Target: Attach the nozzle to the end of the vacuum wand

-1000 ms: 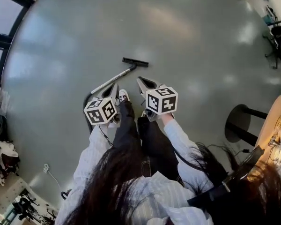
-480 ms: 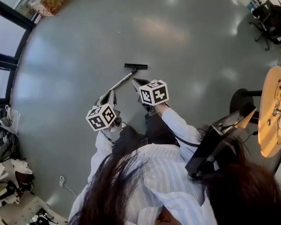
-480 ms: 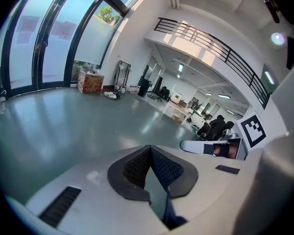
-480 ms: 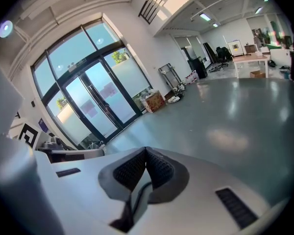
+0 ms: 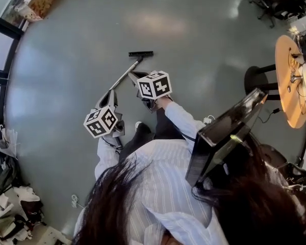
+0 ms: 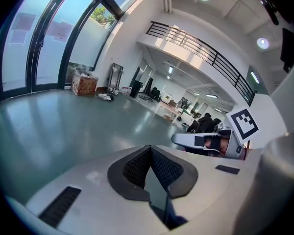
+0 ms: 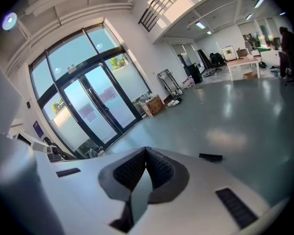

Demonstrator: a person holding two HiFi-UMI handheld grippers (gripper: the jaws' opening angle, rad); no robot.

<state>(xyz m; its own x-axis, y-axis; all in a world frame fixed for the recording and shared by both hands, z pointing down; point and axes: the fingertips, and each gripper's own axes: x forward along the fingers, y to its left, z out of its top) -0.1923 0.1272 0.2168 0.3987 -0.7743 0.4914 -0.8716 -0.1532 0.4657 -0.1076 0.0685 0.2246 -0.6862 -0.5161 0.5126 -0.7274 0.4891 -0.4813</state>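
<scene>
Silver wand (image 5: 125, 75) lies on the floor (image 5: 209, 65), its long axis slanting up-right, with the black nozzle (image 5: 141, 53) crosswise at the far end. Left gripper (image 6: 149, 150) and right gripper (image 7: 146, 151) have their jaws pressed together, empty.

No word or number is readable anywhere; each marker cube (image 5: 154, 84) shows only black-and-white square patterns.

On the floor (image 5: 204, 86), the nozzle (image 5: 141, 53) lies at the wand (image 5: 122, 76) end.
</scene>
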